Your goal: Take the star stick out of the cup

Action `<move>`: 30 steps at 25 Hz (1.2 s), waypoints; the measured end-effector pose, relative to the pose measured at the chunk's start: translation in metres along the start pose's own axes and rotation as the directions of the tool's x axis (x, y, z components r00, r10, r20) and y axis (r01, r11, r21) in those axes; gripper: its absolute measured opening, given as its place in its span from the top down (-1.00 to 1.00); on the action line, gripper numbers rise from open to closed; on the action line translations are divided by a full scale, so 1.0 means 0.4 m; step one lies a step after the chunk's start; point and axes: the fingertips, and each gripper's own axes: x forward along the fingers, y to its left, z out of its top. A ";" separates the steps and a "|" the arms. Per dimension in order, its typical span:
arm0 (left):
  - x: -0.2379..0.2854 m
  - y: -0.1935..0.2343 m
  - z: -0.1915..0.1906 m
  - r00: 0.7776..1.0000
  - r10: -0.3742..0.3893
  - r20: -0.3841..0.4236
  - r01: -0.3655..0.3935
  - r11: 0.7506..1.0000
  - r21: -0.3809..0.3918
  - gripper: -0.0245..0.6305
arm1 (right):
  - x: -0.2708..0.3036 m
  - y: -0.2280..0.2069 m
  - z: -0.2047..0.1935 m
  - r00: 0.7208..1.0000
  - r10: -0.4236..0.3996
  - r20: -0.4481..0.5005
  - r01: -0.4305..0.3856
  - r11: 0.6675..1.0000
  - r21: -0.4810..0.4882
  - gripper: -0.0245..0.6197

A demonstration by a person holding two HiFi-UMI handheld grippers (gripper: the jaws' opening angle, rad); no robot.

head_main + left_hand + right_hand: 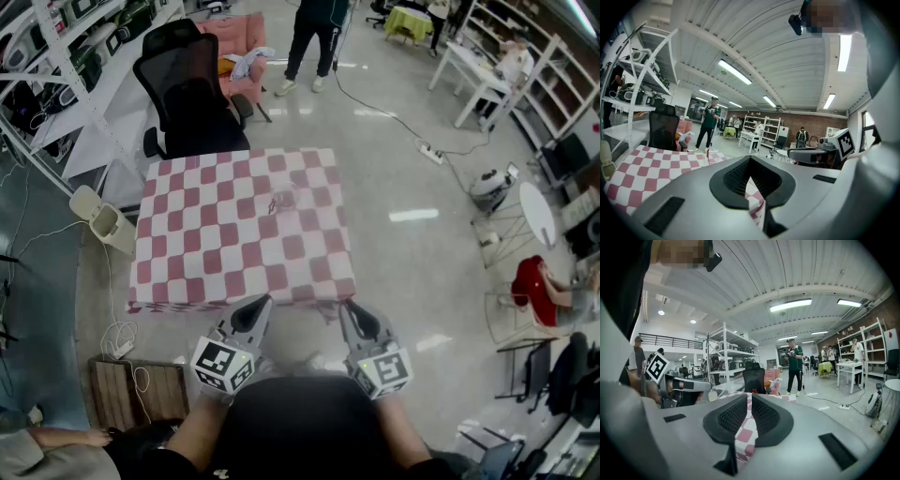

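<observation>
Workshop floor, checkered desk (234, 234) at centre. The cup (279, 203) sits mid-desk, slightly to the far side, well apart from both grippers; the head view gives only a small blur. The left gripper view shows the star stick (707, 156): thin, red, long axis upright, pointing up. Left gripper (266, 301) and right gripper (344, 304) are at the near edge, jaws pressed together, empty.

Square table (187, 272), fully covered by a red-and-white checked cloth (309, 253) that hangs over the near edge and the sides. Cloth lies flat, with slight wrinkling at the near corners. One item on it: a small cup (281, 202), a bit right of centre and toward the far side, well clear of every edge. It is too small to show detail.
</observation>
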 end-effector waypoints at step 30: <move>0.137 -0.075 -0.072 0.991 0.108 -0.079 -0.109 0.994 -0.011 0.80 | -0.086 -0.237 -0.049 1.000 -0.017 -0.014 0.017 0.998 0.065 0.79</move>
